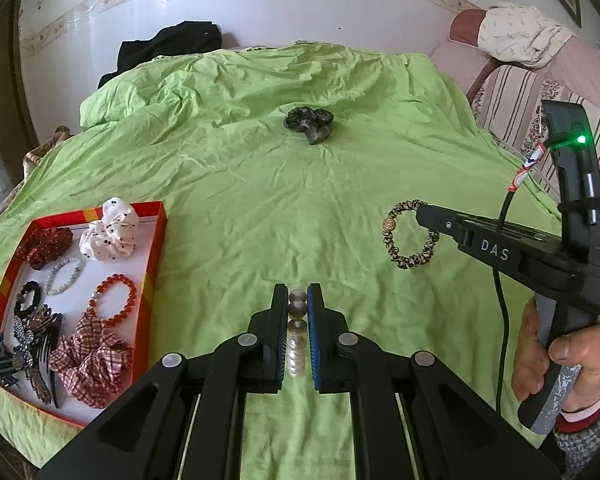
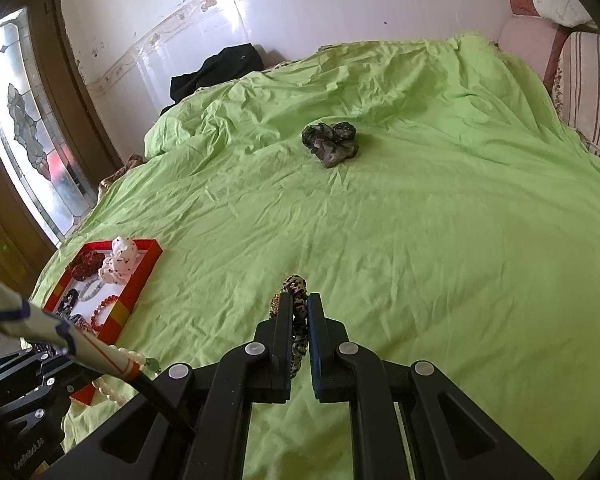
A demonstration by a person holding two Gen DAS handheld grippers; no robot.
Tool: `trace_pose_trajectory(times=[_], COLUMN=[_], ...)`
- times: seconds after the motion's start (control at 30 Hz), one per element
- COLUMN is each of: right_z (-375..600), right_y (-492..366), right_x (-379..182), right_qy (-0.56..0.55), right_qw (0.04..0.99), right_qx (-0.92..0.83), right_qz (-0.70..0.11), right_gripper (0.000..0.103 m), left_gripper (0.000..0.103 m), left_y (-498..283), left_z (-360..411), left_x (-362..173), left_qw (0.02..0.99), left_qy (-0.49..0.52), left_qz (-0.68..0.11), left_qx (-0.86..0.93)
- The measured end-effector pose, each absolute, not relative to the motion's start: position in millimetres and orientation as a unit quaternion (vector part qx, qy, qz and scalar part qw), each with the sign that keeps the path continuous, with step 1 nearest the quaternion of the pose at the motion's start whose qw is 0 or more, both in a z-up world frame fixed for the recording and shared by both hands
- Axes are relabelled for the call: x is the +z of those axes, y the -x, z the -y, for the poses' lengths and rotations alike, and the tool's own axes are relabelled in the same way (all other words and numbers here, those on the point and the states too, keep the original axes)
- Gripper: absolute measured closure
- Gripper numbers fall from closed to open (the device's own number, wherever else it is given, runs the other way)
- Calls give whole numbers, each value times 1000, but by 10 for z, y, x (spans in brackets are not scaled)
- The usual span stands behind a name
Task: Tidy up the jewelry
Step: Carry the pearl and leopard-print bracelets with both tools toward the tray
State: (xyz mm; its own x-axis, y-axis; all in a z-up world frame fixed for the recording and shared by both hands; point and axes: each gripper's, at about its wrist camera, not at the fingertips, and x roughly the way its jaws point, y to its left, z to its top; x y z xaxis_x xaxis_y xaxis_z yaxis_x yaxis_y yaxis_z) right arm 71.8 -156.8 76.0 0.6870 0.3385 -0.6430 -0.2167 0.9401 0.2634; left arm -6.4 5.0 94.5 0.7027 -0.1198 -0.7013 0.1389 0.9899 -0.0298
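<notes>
Left wrist view: left gripper [image 1: 299, 300] clamps a pearl bracelet [image 1: 297, 332], right gripper [image 1: 422, 214] pinches a leopard-print hair tie [image 1: 410, 236], both likely bound for the red tray [image 1: 156, 258].

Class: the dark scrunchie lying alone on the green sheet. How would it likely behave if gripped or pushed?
The dark scrunchie looks like crumpled fabric, so probably soft and light, squashing under the jaws. Pushed, it would likely drag across the wrinkled green sheet rather than roll.

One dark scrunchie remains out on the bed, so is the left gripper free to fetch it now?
Probably not yet: the left gripper is shut on a pearl bracelet. The path over the green sheet to the dark scrunchie looks clear.
</notes>
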Motion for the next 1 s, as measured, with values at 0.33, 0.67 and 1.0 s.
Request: trace_pose_trajectory(times=[0.33, 0.67, 1.0], right_z=[1400, 1206, 1076], right_y=[-595, -426, -295], right_x=[779, 825, 785], right_qy=[-62, -43, -35], right_qw=[919, 921, 919], right_qx=[155, 171, 181], right_qz=[-358, -347, -347], right_gripper=[95, 95, 95], left_gripper=[94, 94, 94], left_y=[152, 258, 346], left_z=[-197, -339, -407], left_x=[971, 1059, 1091], left_qw=[926, 931, 934], left_qy=[-9, 3, 4], left_qz=[-373, -362, -354], left_qx=[-58, -44, -39])
